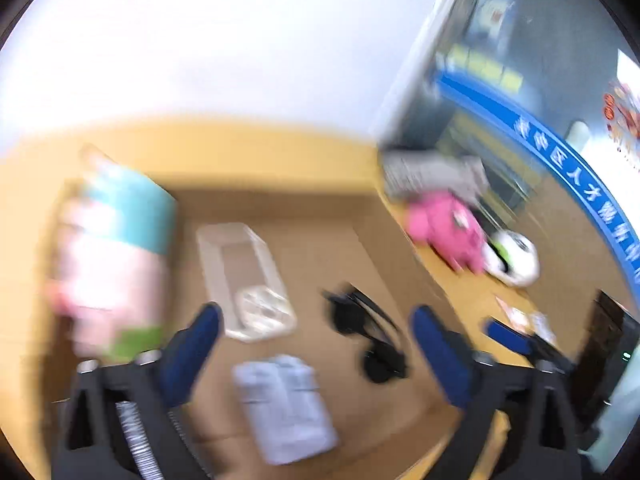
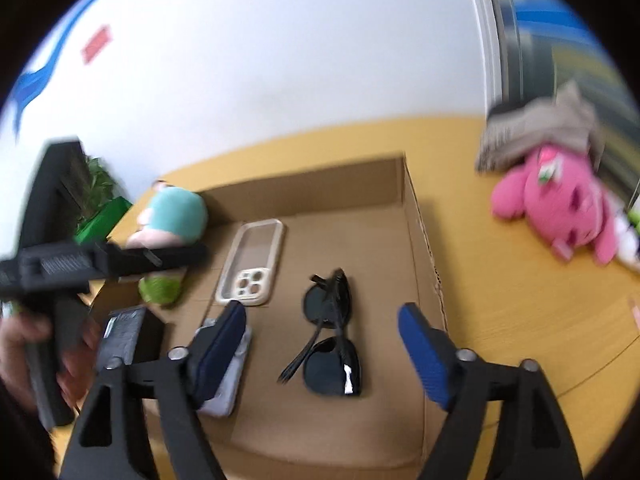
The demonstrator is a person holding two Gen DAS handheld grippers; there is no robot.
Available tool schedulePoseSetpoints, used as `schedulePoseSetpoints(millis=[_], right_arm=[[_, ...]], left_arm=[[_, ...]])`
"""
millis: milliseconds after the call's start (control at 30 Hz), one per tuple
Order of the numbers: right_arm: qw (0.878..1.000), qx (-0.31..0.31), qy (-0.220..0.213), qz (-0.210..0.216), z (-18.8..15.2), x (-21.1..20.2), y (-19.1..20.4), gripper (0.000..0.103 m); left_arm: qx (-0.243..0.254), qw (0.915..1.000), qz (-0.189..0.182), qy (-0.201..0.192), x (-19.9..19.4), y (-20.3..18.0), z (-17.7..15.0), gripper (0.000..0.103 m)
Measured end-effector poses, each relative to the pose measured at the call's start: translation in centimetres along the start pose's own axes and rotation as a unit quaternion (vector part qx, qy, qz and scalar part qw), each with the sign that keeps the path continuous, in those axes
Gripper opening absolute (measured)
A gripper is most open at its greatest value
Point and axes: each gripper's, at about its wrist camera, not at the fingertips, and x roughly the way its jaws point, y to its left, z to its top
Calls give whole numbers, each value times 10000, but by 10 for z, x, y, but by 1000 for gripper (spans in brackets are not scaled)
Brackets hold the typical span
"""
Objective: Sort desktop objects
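A shallow cardboard box (image 2: 416,216) (image 1: 384,248) lies on the yellow-wood desk. In it lie a clear phone case (image 2: 252,266) (image 1: 244,280), black sunglasses (image 2: 332,336) (image 1: 366,332), a small white packet (image 1: 286,408) (image 2: 232,384) and a teal, pink and green plush (image 2: 172,220) (image 1: 116,264) at the box's left side. My left gripper (image 1: 316,320) is open and empty above the box, and its body shows in the right wrist view (image 2: 100,264). My right gripper (image 2: 322,316) is open and empty over the sunglasses.
A pink plush (image 2: 560,208) (image 1: 448,228) lies on the desk right of the box, with a white and green toy (image 1: 514,258) beside it and a grey object (image 2: 536,128) behind. A green potted plant (image 2: 96,200) stands at the left. A white wall is behind.
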Motion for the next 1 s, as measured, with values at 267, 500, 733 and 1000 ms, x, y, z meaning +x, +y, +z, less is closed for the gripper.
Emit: schedulePoseSetpoints(millis=[267, 500, 733, 1000], right_arm=[[9992, -320, -137, -185, -60, 4, 32, 84], [9952, -583, -473, -631, -81, 16, 45, 89], [9942, -667, -611, -582, -87, 12, 42, 93], [9942, -661, -615, -591, -87, 12, 42, 93]], left_arm=[[510, 9685, 2054, -1314, -82, 16, -112, 103], [116, 9670, 2425, -779, -38, 30, -145, 103], [42, 9677, 2323, -981, -31, 25, -155, 102], [-59, 9701, 2230, -952, -33, 26, -155, 103]])
